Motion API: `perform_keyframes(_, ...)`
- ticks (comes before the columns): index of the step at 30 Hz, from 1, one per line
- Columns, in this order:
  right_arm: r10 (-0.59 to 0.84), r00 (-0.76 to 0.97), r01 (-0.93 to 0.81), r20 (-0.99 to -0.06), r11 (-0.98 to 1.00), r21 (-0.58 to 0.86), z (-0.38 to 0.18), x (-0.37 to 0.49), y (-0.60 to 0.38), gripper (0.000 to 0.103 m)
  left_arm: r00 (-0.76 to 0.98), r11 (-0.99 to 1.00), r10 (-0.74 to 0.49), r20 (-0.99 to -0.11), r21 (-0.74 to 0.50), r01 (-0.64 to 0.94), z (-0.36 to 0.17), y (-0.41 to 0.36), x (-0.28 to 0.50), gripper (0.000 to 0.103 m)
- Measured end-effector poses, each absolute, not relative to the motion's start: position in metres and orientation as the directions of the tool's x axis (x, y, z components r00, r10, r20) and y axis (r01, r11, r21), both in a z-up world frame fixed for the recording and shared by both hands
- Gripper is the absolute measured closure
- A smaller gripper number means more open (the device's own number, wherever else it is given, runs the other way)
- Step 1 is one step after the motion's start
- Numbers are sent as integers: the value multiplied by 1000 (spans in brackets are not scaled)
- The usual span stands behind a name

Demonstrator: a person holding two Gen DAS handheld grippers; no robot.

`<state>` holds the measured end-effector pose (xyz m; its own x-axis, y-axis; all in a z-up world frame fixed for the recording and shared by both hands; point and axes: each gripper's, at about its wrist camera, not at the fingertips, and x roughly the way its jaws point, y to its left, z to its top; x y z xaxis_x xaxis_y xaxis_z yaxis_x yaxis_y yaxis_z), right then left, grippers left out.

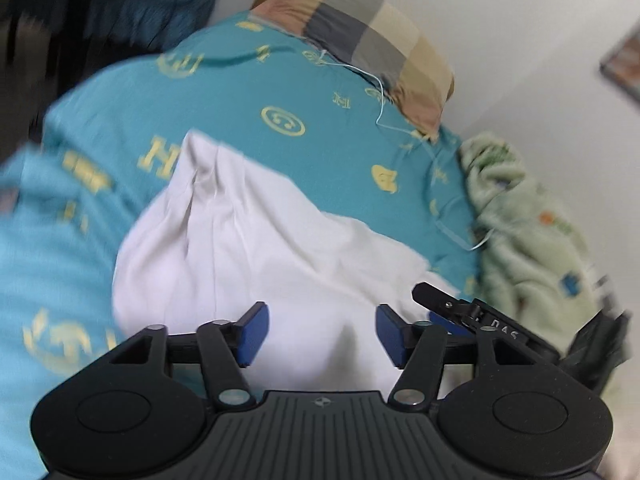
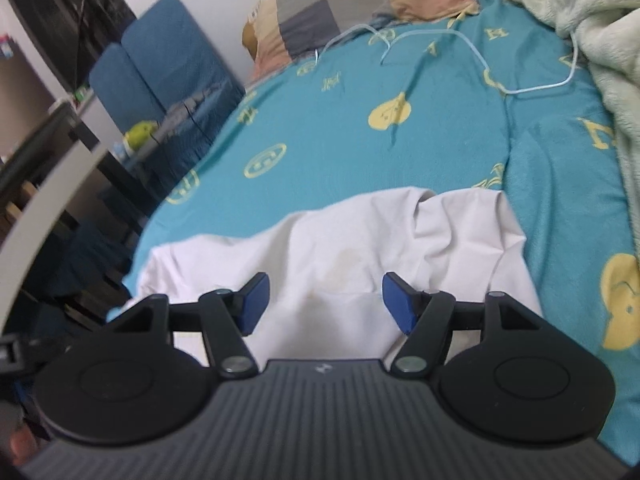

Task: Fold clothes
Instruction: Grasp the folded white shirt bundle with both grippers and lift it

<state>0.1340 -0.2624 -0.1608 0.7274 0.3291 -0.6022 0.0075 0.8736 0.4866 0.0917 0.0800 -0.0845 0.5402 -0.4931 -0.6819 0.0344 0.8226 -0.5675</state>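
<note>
Beneath both spread-apart grippers, left gripper [image 1: 322,334] and right gripper [image 2: 322,304], lies the white garment [image 2: 340,252].

— What do my grippers look like?
— My left gripper [image 1: 320,334] and right gripper [image 2: 323,302] are black, with blue fingers [image 1: 251,334], shiny round screws and a ridged grey middle.

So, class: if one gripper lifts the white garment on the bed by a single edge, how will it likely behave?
The white garment lies in soft folds and creases, so it will probably droop limply. It looks thin, so likely light. Resting on the teal bedsheet, it would probably bunch up rather than slide if pushed.
</note>
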Motion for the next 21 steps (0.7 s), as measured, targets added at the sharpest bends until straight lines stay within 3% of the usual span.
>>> perform_keyframes(4, 366, 735, 25, -571, 827, 562, -148, 110, -268, 37, 496, 729, -570, -655, -682, -61, -100, 92, 72, 29)
perform_keyframes(14, 587, 650, 74, -483, 584, 809, -155, 81, -255, 37, 430, 552, -635, -641, -767, -328, -171, 108, 87, 29)
perform_keyframes(17, 640, 607, 108, -471, 521, 846, -169, 83, -247, 37, 463, 492, -653, -600, -800, -343, -177, 114, 90, 44)
perform_keyframes(21, 698, 563, 169, -442, 427, 888, -191, 85, -240, 37, 503, 467, -653, -567, -824, -322, -170, 117, 91, 73)
